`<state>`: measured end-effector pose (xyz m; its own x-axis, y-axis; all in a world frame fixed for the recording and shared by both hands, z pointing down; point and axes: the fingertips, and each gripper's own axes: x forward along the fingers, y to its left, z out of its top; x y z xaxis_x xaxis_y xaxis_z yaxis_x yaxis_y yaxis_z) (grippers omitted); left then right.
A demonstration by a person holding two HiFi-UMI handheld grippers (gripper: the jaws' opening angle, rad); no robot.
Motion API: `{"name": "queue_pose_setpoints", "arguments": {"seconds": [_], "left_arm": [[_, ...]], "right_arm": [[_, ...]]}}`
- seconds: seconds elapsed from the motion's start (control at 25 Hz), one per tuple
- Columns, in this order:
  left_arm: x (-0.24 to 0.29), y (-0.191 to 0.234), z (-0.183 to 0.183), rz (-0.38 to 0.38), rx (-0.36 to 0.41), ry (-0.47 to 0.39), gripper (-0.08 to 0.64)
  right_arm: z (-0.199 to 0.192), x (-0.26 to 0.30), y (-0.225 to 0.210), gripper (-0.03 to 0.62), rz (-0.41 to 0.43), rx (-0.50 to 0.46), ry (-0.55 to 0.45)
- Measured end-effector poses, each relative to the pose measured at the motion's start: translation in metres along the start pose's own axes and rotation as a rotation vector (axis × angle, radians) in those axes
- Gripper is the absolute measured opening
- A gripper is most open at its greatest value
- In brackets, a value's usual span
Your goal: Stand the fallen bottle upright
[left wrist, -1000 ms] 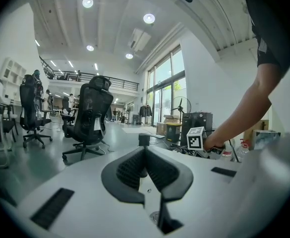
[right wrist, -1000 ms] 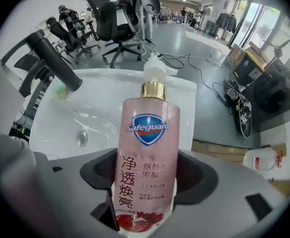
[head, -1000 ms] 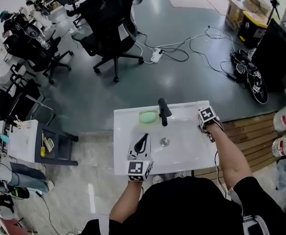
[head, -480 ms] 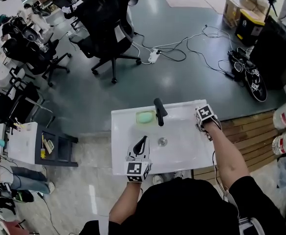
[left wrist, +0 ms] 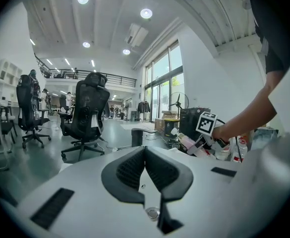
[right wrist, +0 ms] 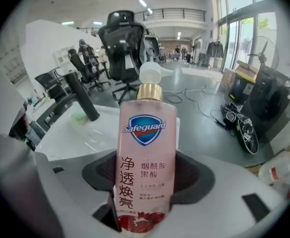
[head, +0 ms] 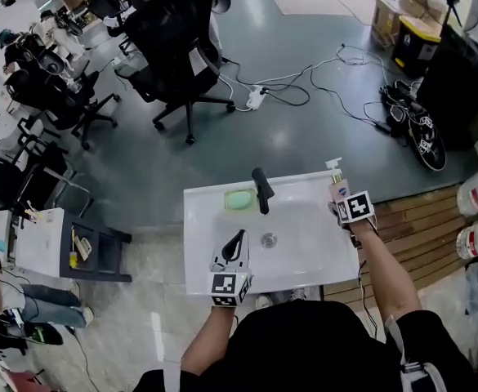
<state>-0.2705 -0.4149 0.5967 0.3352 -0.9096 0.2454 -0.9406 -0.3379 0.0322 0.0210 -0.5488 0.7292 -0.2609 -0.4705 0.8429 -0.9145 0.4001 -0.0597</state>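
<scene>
Leaning, not yet upright: pink Safeguard pump bottle (right wrist: pixel 147 128), with white pump head and gold collar on top and the printed label turned to the right gripper view. Sits at the right rear corner of the white washbasin (head: pixel 214 260), pump end tipped toward the far side in the head view and clearly slanted in the left gripper view. Contact between base and worktop impossible to tell, the lower end being covered by the gripper.

Pinched low on the body by the right gripper (right wrist: pixel 147 176), dark ribbed fingers (right wrist: pixel 99 175) pressing on either side after just closing in, bottle between them.

Just left of the bottle along the rear edge: black faucet (head: pixel 260 188), angled over the bowl. Beside that, on its left, a pale green soap bar (head: pixel 239 200) in a shallow recess. Near the middle of the bowl, a round metal drain (head: pixel 269 239).

Hovering over the front of the basin, left of the drain and well apart from the bottle: left gripper (left wrist: pixel 145 152), fingers (left wrist: pixel 130 170) pressed together with nothing between them, pointing across the bowl toward the rear edge.

Beyond the basin, on grey floor: black office chair (head: pixel 177 31), then a white power strip (head: pixel 259 96) with cables trailing to the right. To the right of the basin, wooden planking (head: pixel 418 219) and, at the frame edge, clear plastic water bottles (head: pixel 477 239).
</scene>
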Motion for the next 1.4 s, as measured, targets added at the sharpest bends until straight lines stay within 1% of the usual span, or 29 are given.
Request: {"name": "queue_pose_setpoints", "arguments": {"seconds": [0.16,0.32,0.44,0.52,0.6,0.68,0.8,0.88,1.04,1.16,1.28,1.4], "left_arm": [[0.003,-0.004,-0.002,-0.003,0.013,0.018,0.018],[0.005,-0.008,-0.006,-0.004,0.016,0.034,0.018],[0.008,-0.009,-0.008,-0.004,0.018,0.041,0.018],[0.012,-0.014,-0.009,-0.007,0.018,0.042,0.018],[0.015,-0.017,-0.007,-0.011,0.021,0.045,0.018],[0.018,-0.018,-0.004,-0.018,0.028,0.053,0.018],[0.029,-0.019,0.002,-0.022,0.033,0.047,0.018],[0.039,-0.017,0.004,-0.022,0.050,0.046,0.018],[0.051,-0.014,0.008,-0.019,0.084,0.070,0.018],[0.051,-0.010,0.006,-0.001,0.082,0.084,0.018],[0.051,-0.008,0.002,0.014,0.076,0.090,0.018],[0.054,-0.012,-0.002,0.019,0.064,0.093,0.018]], "right_arm": [[0.026,-0.031,0.002,0.307,0.027,0.000,-0.225],[0.059,-0.075,0.008,0.308,0.018,-0.011,-0.478],[0.077,-0.094,0.015,0.311,-0.020,-0.065,-0.648],[0.084,-0.101,0.015,0.313,-0.055,-0.096,-0.737],[0.088,-0.102,0.014,0.313,-0.084,-0.104,-0.804],[0.087,-0.096,0.014,0.314,-0.096,-0.083,-0.845],[0.086,-0.077,0.011,0.316,-0.103,-0.075,-0.865],[0.088,-0.061,0.010,0.316,-0.111,-0.088,-0.867],[0.095,-0.037,0.008,0.319,-0.110,-0.119,-0.852],[0.089,-0.025,0.006,0.319,-0.108,-0.127,-0.826],[0.082,-0.022,0.000,0.321,-0.110,-0.130,-0.830],[0.081,-0.029,-0.003,0.327,-0.086,-0.113,-0.837]]}}
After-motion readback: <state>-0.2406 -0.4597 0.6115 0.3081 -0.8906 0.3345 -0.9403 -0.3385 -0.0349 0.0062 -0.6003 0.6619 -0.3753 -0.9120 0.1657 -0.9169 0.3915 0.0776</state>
